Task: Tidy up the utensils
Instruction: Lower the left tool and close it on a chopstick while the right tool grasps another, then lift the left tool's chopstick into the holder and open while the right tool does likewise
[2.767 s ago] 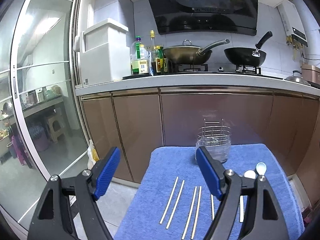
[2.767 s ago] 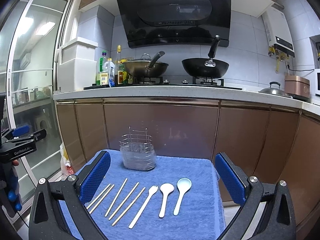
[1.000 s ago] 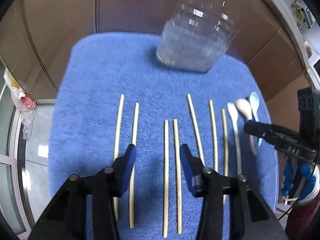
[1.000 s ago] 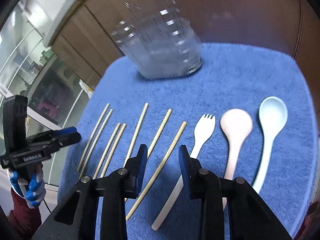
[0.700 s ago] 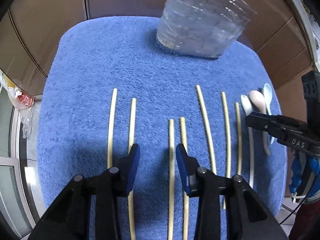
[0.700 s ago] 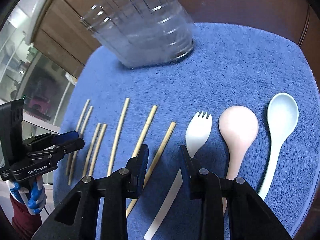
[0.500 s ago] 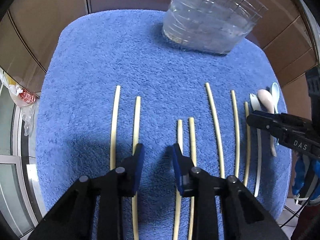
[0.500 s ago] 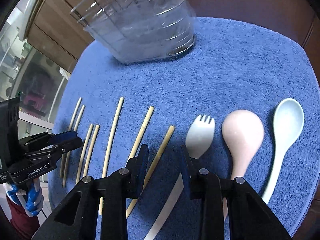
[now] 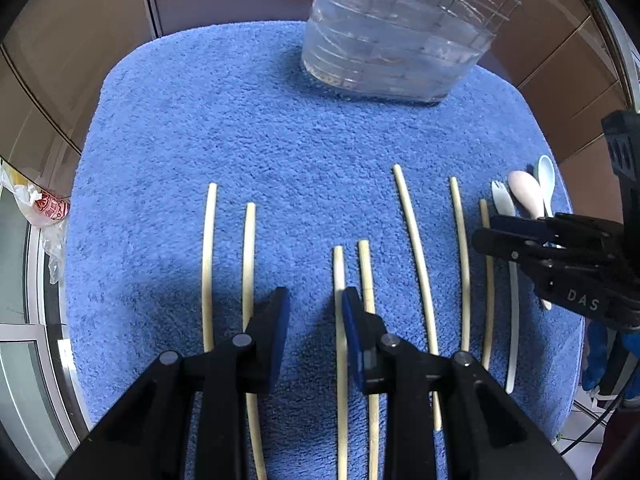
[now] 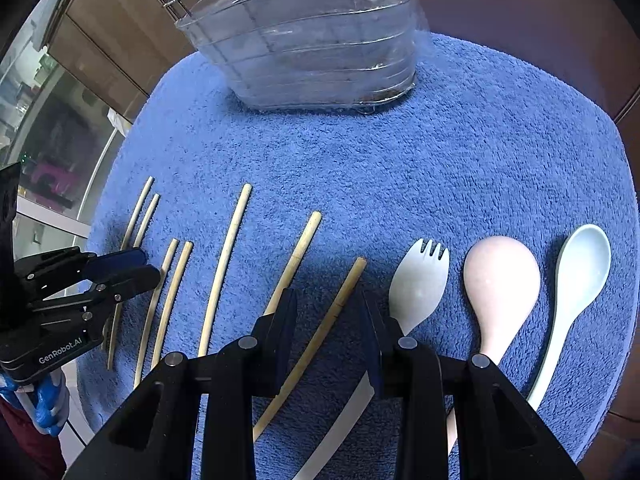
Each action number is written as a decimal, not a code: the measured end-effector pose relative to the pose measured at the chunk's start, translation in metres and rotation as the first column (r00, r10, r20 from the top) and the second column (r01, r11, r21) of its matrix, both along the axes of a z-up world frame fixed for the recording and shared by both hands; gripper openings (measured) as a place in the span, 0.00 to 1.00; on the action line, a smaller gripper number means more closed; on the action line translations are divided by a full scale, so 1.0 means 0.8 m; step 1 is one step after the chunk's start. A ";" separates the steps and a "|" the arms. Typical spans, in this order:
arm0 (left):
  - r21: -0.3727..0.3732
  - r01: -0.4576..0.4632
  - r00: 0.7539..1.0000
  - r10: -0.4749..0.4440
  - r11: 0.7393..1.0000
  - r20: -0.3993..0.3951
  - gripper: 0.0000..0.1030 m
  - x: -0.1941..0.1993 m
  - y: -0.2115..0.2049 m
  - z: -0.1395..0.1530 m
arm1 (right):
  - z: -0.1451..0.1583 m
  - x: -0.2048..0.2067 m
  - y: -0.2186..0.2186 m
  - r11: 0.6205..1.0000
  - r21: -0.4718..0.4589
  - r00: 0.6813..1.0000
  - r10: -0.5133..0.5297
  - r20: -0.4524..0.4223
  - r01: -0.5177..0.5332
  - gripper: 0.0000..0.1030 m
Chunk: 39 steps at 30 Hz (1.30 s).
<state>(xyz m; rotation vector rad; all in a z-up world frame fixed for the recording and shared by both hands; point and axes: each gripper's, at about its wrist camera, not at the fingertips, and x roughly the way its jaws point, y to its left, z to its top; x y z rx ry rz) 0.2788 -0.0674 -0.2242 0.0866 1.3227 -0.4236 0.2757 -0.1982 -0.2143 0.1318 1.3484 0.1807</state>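
Note:
Several wooden chopsticks lie in a row on a blue towel, with a white spork, a pink spoon and a pale blue spoon at the right. A clear wire-framed utensil holder stands at the back. My left gripper is open low over the towel, its jaws between the second chopstick and the third. My right gripper is open, its jaws either side of the rightmost chopstick. Neither holds anything.
Brown cabinet fronts rise behind the towel. A plastic bag lies on the floor at the left. The towel's edges drop off at left and right. The holder fills the back middle.
Both grippers have dropped from a high level view to low over the towel and their jaws have narrowed. The right one has closed in around the rightmost chopstick.

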 end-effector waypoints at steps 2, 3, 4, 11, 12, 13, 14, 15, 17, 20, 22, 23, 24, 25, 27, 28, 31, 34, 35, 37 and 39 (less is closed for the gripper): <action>0.008 0.005 1.000 -0.005 1.000 0.002 0.25 0.002 -0.006 -0.001 | 0.000 0.000 0.000 1.000 -0.011 1.000 0.006 -0.001 -0.006 0.29; 0.011 0.008 1.000 -0.008 1.000 0.002 0.25 0.000 -0.010 -0.001 | -0.001 0.001 0.001 1.000 -0.018 1.000 0.009 -0.002 -0.009 0.27; 0.020 0.015 1.000 -0.015 1.000 0.002 0.25 0.001 -0.016 -0.002 | -0.001 0.003 -0.001 1.000 -0.023 1.000 0.010 -0.007 -0.010 0.23; 0.068 0.015 1.000 -0.015 0.998 -0.007 0.12 0.009 -0.026 -0.007 | -0.004 0.015 0.009 0.998 -0.053 0.999 0.024 -0.039 -0.026 0.14; 0.077 0.011 1.000 -0.011 0.997 -0.004 0.10 0.009 -0.025 -0.008 | -0.006 0.017 0.014 0.997 -0.064 0.999 0.028 -0.041 -0.031 0.14; 0.083 0.010 1.000 -0.010 0.997 0.000 0.07 0.010 -0.025 -0.008 | -0.006 0.015 0.018 0.997 -0.072 0.999 0.031 -0.040 -0.034 0.14; 0.090 0.008 1.000 -0.008 0.996 0.006 0.06 0.010 -0.025 -0.009 | -0.007 0.015 0.023 0.996 -0.084 0.999 0.033 -0.039 -0.036 0.14; 0.091 0.004 1.000 -0.004 0.996 0.010 0.06 0.009 -0.024 -0.008 | -0.007 0.015 0.028 0.994 -0.100 0.999 0.036 -0.035 -0.039 0.14; 0.093 -0.006 1.000 0.004 0.996 0.024 0.05 0.006 -0.024 -0.008 | -0.009 0.013 0.041 0.990 -0.134 0.999 0.038 -0.019 -0.041 0.14; 0.087 -0.024 0.999 0.021 0.996 0.044 0.05 -0.001 -0.023 -0.010 | -0.011 0.009 0.051 0.988 -0.152 1.000 0.015 0.000 -0.015 0.13; 0.072 -0.031 0.998 0.028 0.997 0.049 0.04 -0.009 -0.015 -0.009 | -0.011 0.008 0.056 0.990 -0.137 1.000 -0.009 0.007 0.010 0.10; 0.062 -0.033 0.998 0.030 0.998 0.051 0.04 -0.011 -0.012 -0.007 | -0.011 0.006 0.055 0.992 -0.124 1.000 -0.019 0.008 0.020 0.08; 0.052 -0.036 0.998 0.034 0.998 0.054 0.04 -0.013 -0.008 -0.005 | -0.010 0.005 0.056 0.994 -0.109 1.000 -0.025 0.010 0.026 0.06; 0.040 -0.040 0.998 0.037 0.998 0.057 0.04 -0.017 -0.004 -0.003 | -0.008 0.002 0.056 0.995 -0.097 0.999 -0.031 0.016 0.032 0.05; 0.022 -0.041 0.996 0.039 0.999 0.078 0.04 -0.026 0.008 0.006 | -0.004 -0.005 0.056 0.997 -0.074 0.999 -0.036 0.029 0.038 0.05; 0.014 -0.043 0.995 0.042 0.999 0.088 0.04 -0.033 0.013 0.012 | 0.000 -0.009 0.059 0.998 -0.054 0.998 -0.039 0.040 0.041 0.05; -0.011 -0.047 0.991 0.048 0.999 0.123 0.04 -0.049 0.022 0.030 | 0.017 -0.026 0.058 0.999 0.003 0.996 -0.038 0.080 0.038 0.05; -0.040 -0.051 0.982 0.057 0.998 0.178 0.04 -0.068 0.034 0.061 | 0.043 -0.046 0.056 0.999 0.049 0.989 -0.023 0.148 0.016 0.06; -0.049 -0.051 0.978 0.060 0.997 0.198 0.04 -0.072 0.035 0.070 | 0.055 -0.054 0.056 0.998 0.066 0.983 -0.015 0.185 0.002 0.05; -0.071 -0.059 0.968 0.075 0.996 0.241 0.04 -0.077 0.042 0.093 | 0.083 -0.071 0.056 0.995 0.099 0.960 -0.002 0.279 -0.027 0.06; -0.117 -0.069 0.949 0.102 0.991 0.299 0.04 -0.082 0.051 0.123 | 0.104 -0.086 0.046 0.991 0.127 0.935 -0.003 0.354 -0.045 0.06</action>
